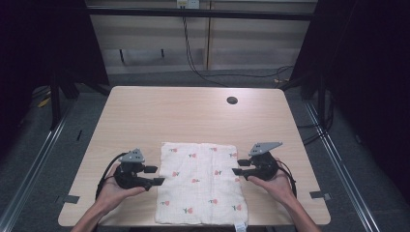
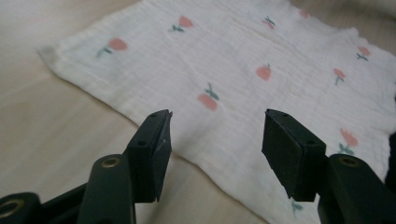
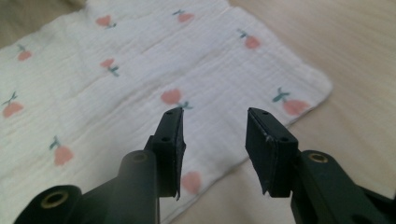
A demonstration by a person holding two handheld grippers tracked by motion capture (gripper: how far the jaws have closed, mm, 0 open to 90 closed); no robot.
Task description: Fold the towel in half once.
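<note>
Your white muslin cloth with small red flowers (image 1: 200, 188) lies flat on the pale wooden counter (image 1: 193, 113), between your left gripper (image 1: 155, 176) and right gripper (image 1: 236, 167); both sets of fingers (image 2: 150, 156) are spread, hovering just over its side edges, gripping nothing

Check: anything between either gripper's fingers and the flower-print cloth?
Nothing visible. The cloth lies flat on the table, with bare wood beside each edge. The left gripper and right gripper flank it, fingers open and empty, pointing inward at its side edges.
</note>
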